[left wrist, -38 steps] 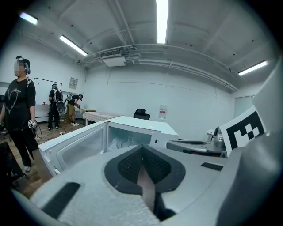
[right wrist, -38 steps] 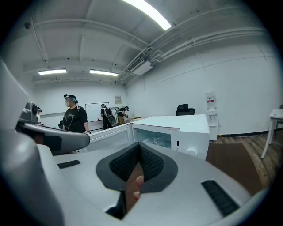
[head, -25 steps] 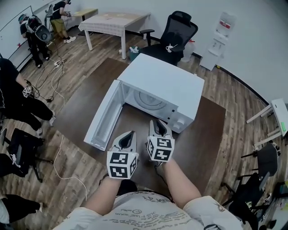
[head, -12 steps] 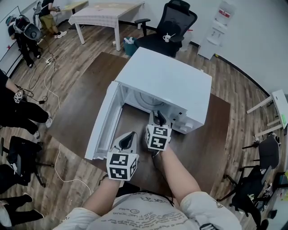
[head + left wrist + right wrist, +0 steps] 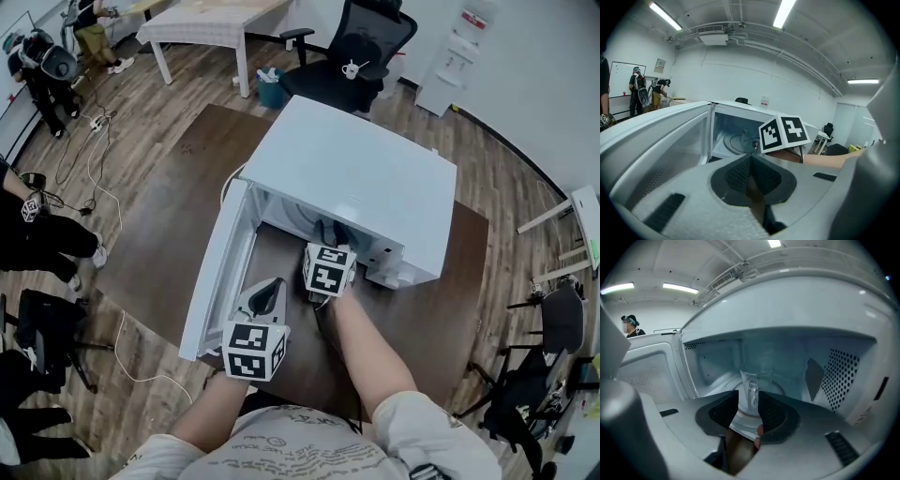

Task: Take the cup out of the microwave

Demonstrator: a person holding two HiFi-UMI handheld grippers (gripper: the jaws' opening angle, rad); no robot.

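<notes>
A white microwave (image 5: 361, 178) stands on the brown table (image 5: 159, 225), its door (image 5: 217, 272) swung open to the left. Inside, on the turntable, a clear glass cup (image 5: 758, 369) stands upright with its handle (image 5: 752, 391) turned toward me. My right gripper (image 5: 749, 401) reaches into the cavity mouth, its jaws opening; the handle stands just beyond the gap and the pads do not press on it. In the head view its tips (image 5: 328, 231) go under the microwave's top edge. My left gripper (image 5: 270, 289) hovers shut and empty beside the door, in front of the microwave.
Behind the table an office chair (image 5: 361, 47) carries a white mug (image 5: 352, 69). A white table (image 5: 202, 21) stands at the far left and a water dispenser (image 5: 455, 56) at the far right. People (image 5: 37, 230) and cables (image 5: 103, 141) occupy the floor on the left.
Both grippers moved forward and down toward the microwave. The right one went furthest, its tips now inside the cavity opening. The left trailed a short way behind.
</notes>
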